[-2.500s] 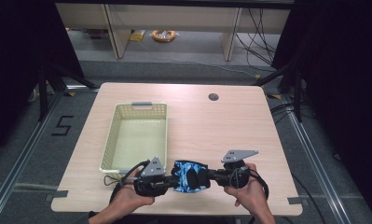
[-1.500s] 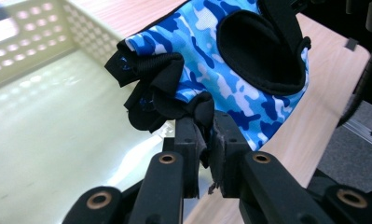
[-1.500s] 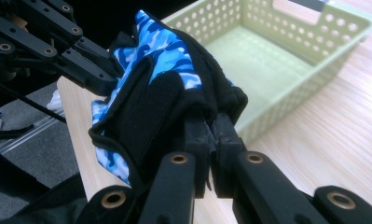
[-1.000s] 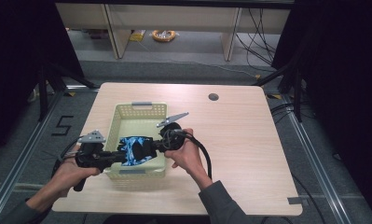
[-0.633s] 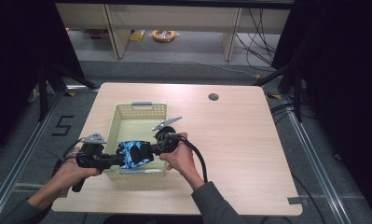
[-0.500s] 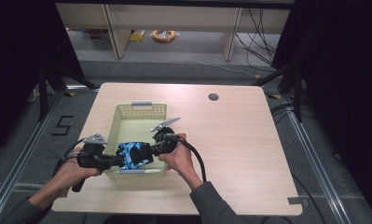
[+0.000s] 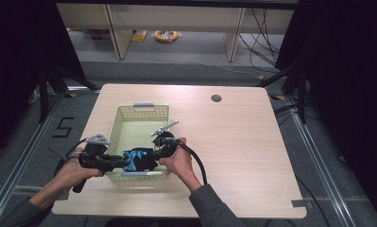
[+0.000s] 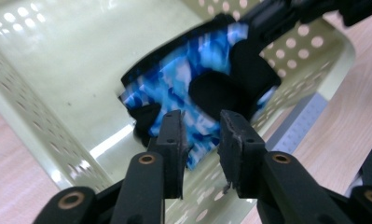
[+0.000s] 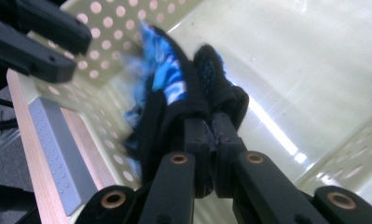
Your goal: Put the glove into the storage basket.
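Blue-and-black patterned fabric, a small folded garment [image 8: 207, 88], hangs inside the pale green perforated plastic basket [image 7: 129, 118], low at its near end, just above the floor. Right gripper [image 9: 210, 122] is clenched on a black edge of the cloth; its jaws are pressed tight with fabric pinched between them. Left gripper [image 8: 200, 128] has just been opening: its jaws stand parted, the cloth just beyond their tips and none of it pinched. So the garment now hangs from the right tool alone, draped ahead of and below its jaws, with the basket's near wall and grey handle strip [image 9: 58, 154] close beside it. Step in hand, as judged: setting the cloth down in the basket. To do it well, draw the left tool straight back along its own line so the tips do not snag the loose fold. Lower the right tool until the fabric rests on the floor, then part the jaws. Lift clear of the perforated wall afterwards.
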